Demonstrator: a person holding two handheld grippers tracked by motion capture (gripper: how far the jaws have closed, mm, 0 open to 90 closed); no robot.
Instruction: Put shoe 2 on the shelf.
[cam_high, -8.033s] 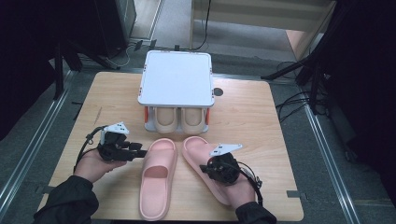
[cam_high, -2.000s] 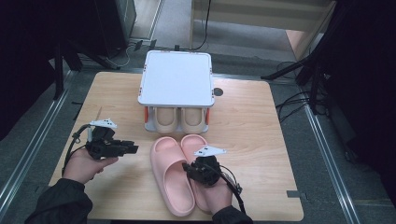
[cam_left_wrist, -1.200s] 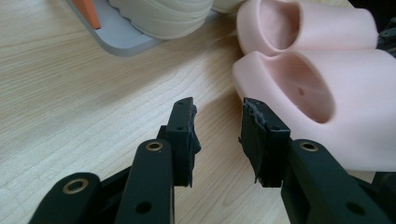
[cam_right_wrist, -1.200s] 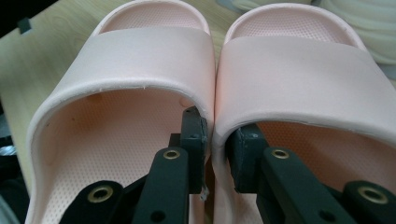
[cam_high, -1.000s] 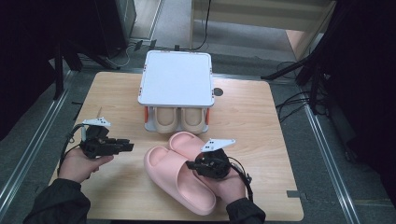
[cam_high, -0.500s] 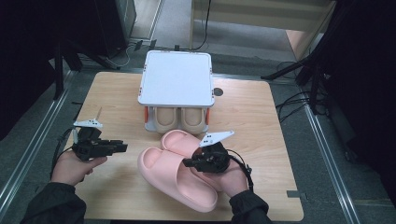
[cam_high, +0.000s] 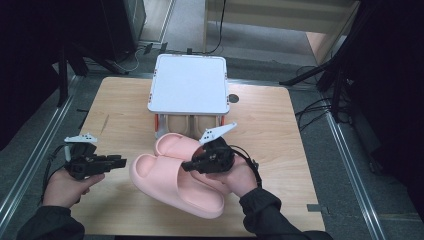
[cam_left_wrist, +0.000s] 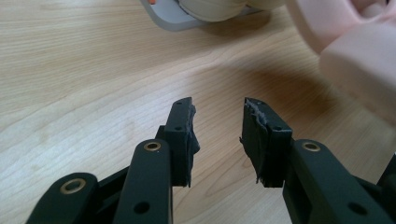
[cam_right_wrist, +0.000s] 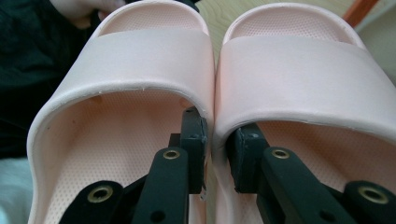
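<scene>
Your right gripper (cam_high: 189, 166) is clenched on the pair of pink slippers (cam_high: 172, 175): in the right gripper view one jaw sits inside each slipper, and together they pinch the two inner side walls (cam_right_wrist: 213, 116) where the shoes press against each other. Your right hand (cam_high: 235, 175) comes in from the lower right with the forearm angled up toward the table's middle, and the gripper points left across the wooden table (cam_high: 265, 130), roughly level. The slippers lie side by side and slanted, their toes toward the left and back, just in front of the white-topped shoe rack (cam_high: 188, 90). A beige pair (cam_high: 192, 121) sits on the rack's lower shelf.

Your left gripper (cam_high: 120, 159) is released, its jaws parted over bare wood with nothing between them. Your left hand (cam_high: 65, 182) holds it near the table's left edge, pointing right toward the slippers and close to level, with a clear gap between its tips and the nearer slipper.
</scene>
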